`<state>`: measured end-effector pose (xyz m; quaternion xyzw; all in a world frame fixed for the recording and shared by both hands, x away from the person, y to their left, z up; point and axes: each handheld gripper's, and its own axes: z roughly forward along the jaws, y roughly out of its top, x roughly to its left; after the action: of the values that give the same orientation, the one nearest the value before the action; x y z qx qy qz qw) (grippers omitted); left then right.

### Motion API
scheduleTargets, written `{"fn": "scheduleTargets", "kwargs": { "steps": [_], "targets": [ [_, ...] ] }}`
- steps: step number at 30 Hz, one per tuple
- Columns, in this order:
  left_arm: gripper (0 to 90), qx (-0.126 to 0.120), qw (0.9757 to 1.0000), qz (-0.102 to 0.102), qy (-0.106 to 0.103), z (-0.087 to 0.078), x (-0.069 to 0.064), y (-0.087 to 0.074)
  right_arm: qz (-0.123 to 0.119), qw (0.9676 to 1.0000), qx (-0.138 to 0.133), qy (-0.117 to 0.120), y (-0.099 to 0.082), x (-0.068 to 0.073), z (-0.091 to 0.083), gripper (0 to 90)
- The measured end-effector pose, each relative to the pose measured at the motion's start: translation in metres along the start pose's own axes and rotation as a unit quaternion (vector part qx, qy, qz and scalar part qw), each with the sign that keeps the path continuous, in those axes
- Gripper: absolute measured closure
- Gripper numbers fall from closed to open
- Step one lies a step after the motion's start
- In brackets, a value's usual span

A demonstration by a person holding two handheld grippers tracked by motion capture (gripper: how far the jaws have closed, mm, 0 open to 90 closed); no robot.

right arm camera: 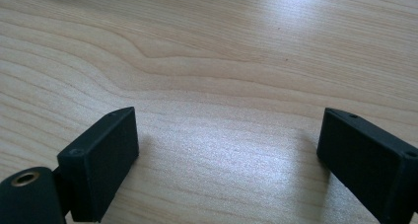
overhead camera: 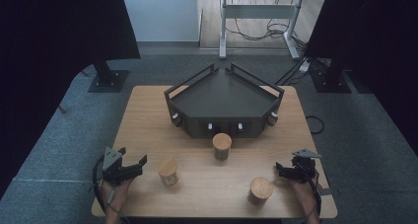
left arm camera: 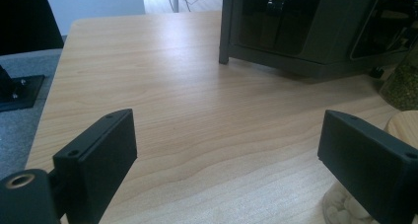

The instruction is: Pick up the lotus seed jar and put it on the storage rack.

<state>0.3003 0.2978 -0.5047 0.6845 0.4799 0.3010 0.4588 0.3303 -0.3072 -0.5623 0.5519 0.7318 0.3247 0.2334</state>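
Observation:
Three glass jars with wooden lids stand on the wooden table: one in the middle, one near left, one near right. My left gripper rests at the table's near left edge, open, just left of the near-left jar. In the left gripper view its jaws stand wide over bare wood, with that jar's lid behind the right jaw and the middle jar farther off. My right gripper lies at the near right, open, above bare tabletop.
A dark angular case with rails and small knobs sits at the table's back centre, seen close in the left gripper view. Black stand feet flank the table on grey carpet. A desk frame with cables stands behind.

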Motion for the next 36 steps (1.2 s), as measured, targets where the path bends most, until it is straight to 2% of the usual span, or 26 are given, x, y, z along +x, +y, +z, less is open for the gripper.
{"fn": "scheduleTargets", "kwargs": {
  "steps": [36],
  "targets": [
    [7.3,-0.011,0.9998,0.015,0.003,-0.0058,-0.0069,0.0075,-0.001,1.0000,0.000,0.001,0.0000,0.0002,0.0000,8.3]
  ]
}}
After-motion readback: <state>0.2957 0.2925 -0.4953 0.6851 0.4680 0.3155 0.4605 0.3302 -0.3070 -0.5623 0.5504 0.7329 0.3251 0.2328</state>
